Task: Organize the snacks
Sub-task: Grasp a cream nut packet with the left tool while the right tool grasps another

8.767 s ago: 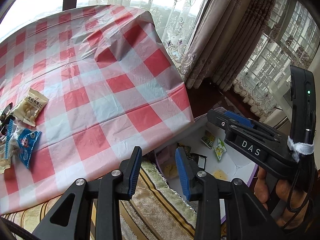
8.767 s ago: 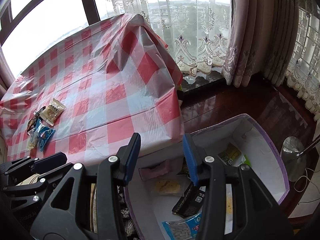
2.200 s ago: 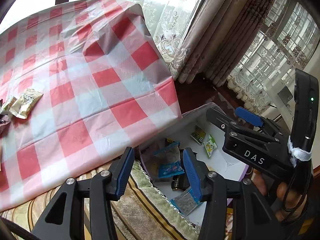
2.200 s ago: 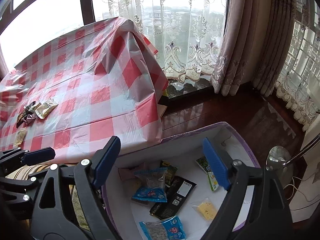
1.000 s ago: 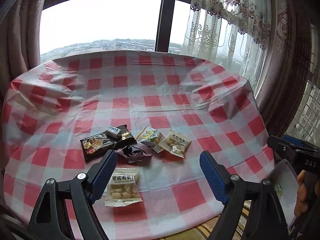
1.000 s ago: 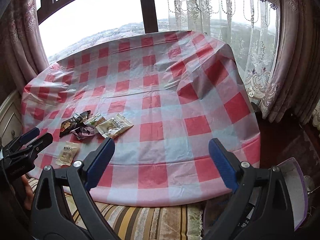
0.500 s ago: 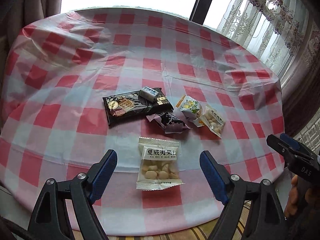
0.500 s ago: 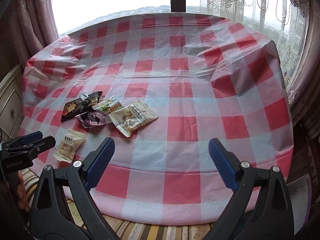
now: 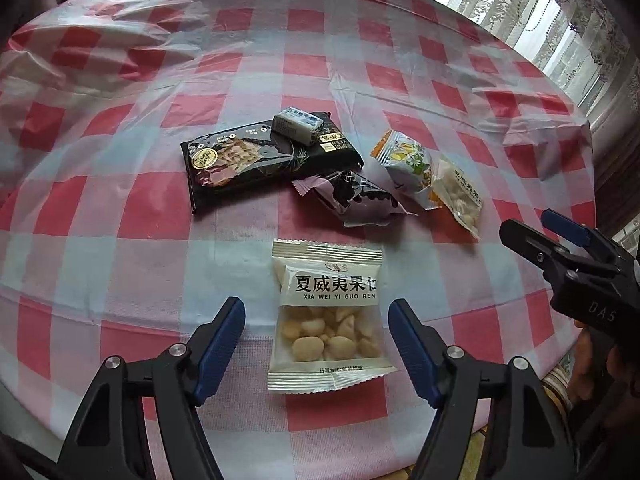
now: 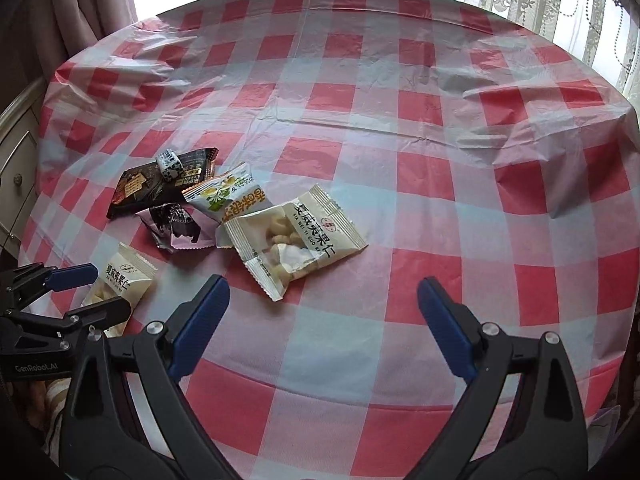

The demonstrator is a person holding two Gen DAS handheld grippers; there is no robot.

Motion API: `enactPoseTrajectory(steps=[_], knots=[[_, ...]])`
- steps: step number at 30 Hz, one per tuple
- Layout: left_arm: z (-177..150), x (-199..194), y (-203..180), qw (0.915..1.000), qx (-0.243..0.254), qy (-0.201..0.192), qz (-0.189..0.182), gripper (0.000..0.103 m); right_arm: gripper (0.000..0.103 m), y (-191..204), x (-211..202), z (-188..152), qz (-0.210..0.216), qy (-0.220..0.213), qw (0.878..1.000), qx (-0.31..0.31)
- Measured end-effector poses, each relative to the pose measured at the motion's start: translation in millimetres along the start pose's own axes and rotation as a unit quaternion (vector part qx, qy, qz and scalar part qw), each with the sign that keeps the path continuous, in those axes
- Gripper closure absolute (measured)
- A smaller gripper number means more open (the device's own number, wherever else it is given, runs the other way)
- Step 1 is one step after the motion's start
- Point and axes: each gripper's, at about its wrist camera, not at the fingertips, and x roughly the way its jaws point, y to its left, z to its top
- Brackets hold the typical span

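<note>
A white macadamia nut packet (image 9: 326, 316) lies on the red-checked tablecloth (image 9: 120, 208), between the open fingers of my left gripper (image 9: 316, 316); it also shows in the right wrist view (image 10: 118, 284). Behind it lie a black cracker pack (image 9: 256, 156) with a small white candy (image 9: 298, 123) on top, a purple wrapper (image 9: 360, 198), a white-orange packet (image 9: 406, 164) and a second nut packet (image 9: 460, 196). In the right wrist view that second nut packet (image 10: 296, 238) lies ahead and left of my open, empty right gripper (image 10: 322, 304).
The round table's front edge (image 10: 360, 440) is just below both grippers. Curtains (image 10: 560, 0) hang at the right, a window behind. A cream drawer unit (image 10: 16, 152) stands at the left. My right gripper shows at the right edge of the left wrist view (image 9: 568, 264).
Both grippers swung from the box beside the table to the tabletop and moved closer to the snacks. My left gripper now straddles the near nut packet. Both stay open.
</note>
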Motion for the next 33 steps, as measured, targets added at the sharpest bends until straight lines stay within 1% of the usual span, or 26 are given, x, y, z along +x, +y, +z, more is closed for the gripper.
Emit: enactPoseTrajectory(steps=[2, 3, 5, 8, 10, 12, 14, 19, 20, 21, 22, 23, 24, 25, 27, 28, 30, 33], knots=[[2, 5, 1, 1.0000, -0.001, 0.005, -0.003, 0.033, 0.007, 6, 8, 3, -0.001, 0.005, 0.999, -0.038], [2, 5, 1, 1.0000, 0.002, 0.001, -0.002, 0.034, 0.007, 7, 12, 5, -0.004, 0.008, 0.999, -0.053], [4, 6, 0, 1.0000, 0.006, 0.000, 0.000, 0.035, 0.007, 7, 19, 9, -0.007, 0.013, 0.997, -0.070], [5, 8, -3, 0.9998, 0.017, -0.005, 0.006, 0.036, 0.007, 3, 31, 17, -0.007, 0.022, 0.996, -0.082], [5, 9, -5, 0.9996, 0.025, -0.010, 0.013, 0.040, 0.007, 2, 38, 21, -0.003, 0.029, 0.995, -0.091], [6, 9, -6, 0.9993, 0.030, -0.013, 0.020, 0.047, 0.007, 3, 43, 24, 0.003, 0.032, 0.994, -0.103], [7, 9, -5, 0.9992, 0.031, -0.016, 0.020, 0.049, 0.007, 3, 49, 28, 0.009, 0.037, 0.994, -0.107], [7, 9, -5, 0.9991, 0.032, -0.020, 0.018, 0.051, 0.007, -2, 58, 30, 0.044, 0.046, 0.994, -0.093], [6, 9, -4, 0.9991, 0.032, -0.021, 0.017, 0.052, 0.012, -2, 58, 30, 0.054, 0.047, 0.993, -0.089], [7, 9, -4, 0.9992, 0.030, -0.021, 0.016, 0.053, 0.019, -2, 58, 29, 0.069, 0.047, 0.993, -0.079], [7, 9, -3, 0.9992, 0.029, -0.022, 0.015, 0.053, 0.021, -2, 57, 29, 0.068, 0.042, 0.994, -0.074], [6, 9, -3, 0.9993, 0.028, -0.022, 0.014, 0.053, 0.029, 0, 55, 28, 0.067, 0.038, 0.994, -0.076], [6, 9, -3, 0.9993, 0.028, -0.023, 0.013, 0.053, 0.035, 1, 53, 27, 0.069, 0.037, 0.994, -0.074], [6, 9, -3, 0.9993, 0.027, -0.023, 0.013, 0.053, 0.039, 1, 52, 27, 0.066, 0.035, 0.995, -0.072], [6, 9, -3, 0.9993, 0.026, -0.024, 0.012, 0.053, 0.051, 0, 49, 25, 0.070, 0.033, 0.995, -0.061], [6, 9, -2, 0.9993, 0.026, -0.024, 0.012, 0.054, 0.054, 0, 47, 23, 0.072, 0.032, 0.995, -0.056], [6, 8, -1, 0.9994, 0.023, -0.025, 0.009, 0.054, 0.075, 1, 44, 20, 0.072, 0.030, 0.996, -0.049], [5, 7, 1, 0.9995, 0.016, -0.027, 0.004, 0.055, 0.078, 1, 41, 16, 0.069, 0.028, 0.997, -0.036]])
